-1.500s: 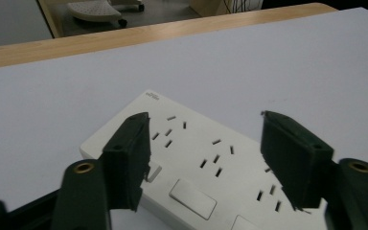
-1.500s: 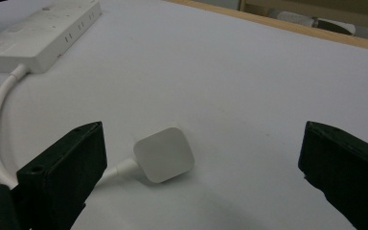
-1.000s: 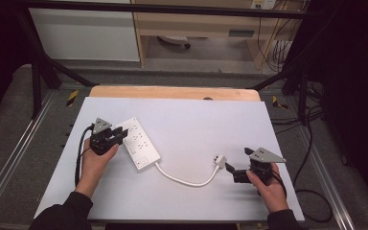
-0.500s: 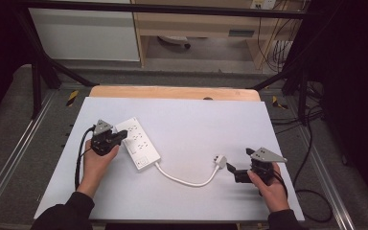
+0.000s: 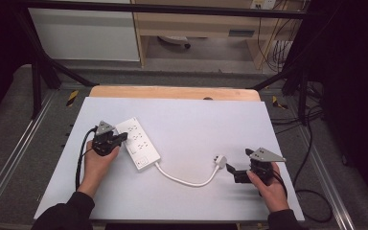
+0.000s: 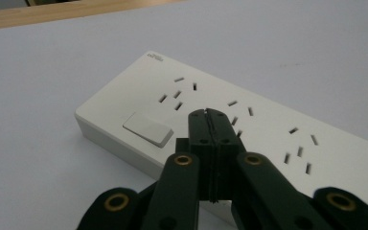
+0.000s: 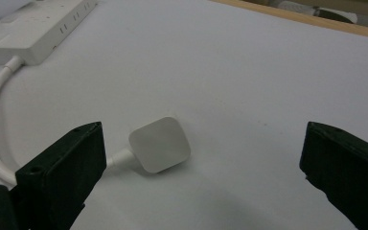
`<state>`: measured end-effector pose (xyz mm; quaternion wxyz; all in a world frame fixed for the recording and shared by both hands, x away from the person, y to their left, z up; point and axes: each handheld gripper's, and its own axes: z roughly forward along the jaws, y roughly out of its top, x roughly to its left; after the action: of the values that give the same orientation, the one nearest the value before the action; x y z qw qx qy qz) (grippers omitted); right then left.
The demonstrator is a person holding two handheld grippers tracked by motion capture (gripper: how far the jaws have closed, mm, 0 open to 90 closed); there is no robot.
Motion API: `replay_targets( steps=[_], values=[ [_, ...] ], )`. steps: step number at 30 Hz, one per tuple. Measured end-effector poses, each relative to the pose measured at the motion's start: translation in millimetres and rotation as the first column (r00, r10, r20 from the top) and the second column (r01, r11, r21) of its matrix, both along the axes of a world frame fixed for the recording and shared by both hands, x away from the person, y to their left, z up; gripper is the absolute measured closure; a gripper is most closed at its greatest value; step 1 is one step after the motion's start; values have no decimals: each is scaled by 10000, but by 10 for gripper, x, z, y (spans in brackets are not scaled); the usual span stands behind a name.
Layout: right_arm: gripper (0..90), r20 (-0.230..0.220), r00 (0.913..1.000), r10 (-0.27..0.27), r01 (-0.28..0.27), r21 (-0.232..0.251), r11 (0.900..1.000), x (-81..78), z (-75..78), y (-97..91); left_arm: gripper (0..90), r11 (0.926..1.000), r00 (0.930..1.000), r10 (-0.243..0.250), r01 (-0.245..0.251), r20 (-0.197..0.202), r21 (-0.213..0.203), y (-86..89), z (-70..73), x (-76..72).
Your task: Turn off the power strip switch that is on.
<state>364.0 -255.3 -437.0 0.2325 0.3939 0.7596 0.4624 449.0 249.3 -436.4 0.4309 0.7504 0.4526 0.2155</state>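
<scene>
here, grippers at the power strip and plug
left gripper (image 6: 210, 115), jaws just closed empty, hovers over the power strip (image 5: 137, 143); right gripper (image 7: 201, 158) gapes wide, plug (image 7: 159, 143) between.

Table (image 5: 182, 115) (power strip (image 5: 138, 143), plug (image 5: 220, 160))

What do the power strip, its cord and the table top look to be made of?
Power strip: hard white plastic, smooth and matte, judging by its moulded edges and slots. Cord: white and flexible, probably rubbery plastic, since it lies in a loose curve to the plug, which looks like smooth plastic. Table top: pale matte sheet, material unclear, with a wooden edge at the far side.
</scene>
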Motion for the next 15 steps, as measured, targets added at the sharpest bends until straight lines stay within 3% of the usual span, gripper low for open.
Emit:
replay_targets(
  steps=[15],
  values=[
    [26,-50,10000,48,-48,-49,10000,3,-6,11,897,9998,10000,89,-89,-28,152,-9,-40,25]
  ],
)
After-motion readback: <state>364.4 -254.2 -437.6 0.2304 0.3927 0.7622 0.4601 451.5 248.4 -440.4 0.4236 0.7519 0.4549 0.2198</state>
